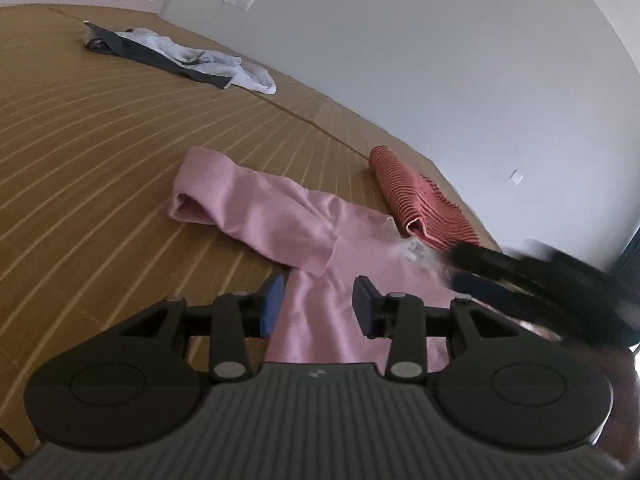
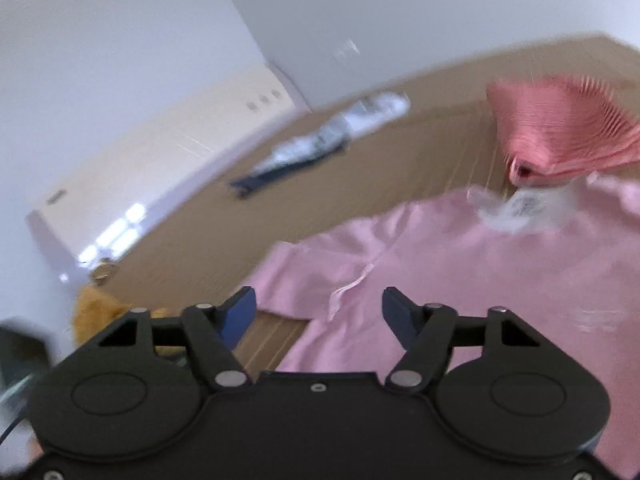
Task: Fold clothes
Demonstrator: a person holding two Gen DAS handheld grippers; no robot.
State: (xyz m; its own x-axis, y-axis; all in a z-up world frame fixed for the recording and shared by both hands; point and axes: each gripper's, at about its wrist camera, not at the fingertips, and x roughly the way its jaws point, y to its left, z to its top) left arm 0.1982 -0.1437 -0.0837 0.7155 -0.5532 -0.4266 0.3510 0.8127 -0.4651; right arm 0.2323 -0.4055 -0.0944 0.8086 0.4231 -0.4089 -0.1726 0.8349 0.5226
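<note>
left gripper (image 1: 318,304): jaws apart, low over pink garment (image 1: 280,216) | right gripper (image 2: 319,314): jaws apart, tilted above it, empty

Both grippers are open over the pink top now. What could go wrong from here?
The right gripper view is motion-blurred, so a fast grab may miss the pink top. The red pleated garment touches its far edge and could get dragged along. The left gripper may pinch only one layer near the folded sleeve.
</note>
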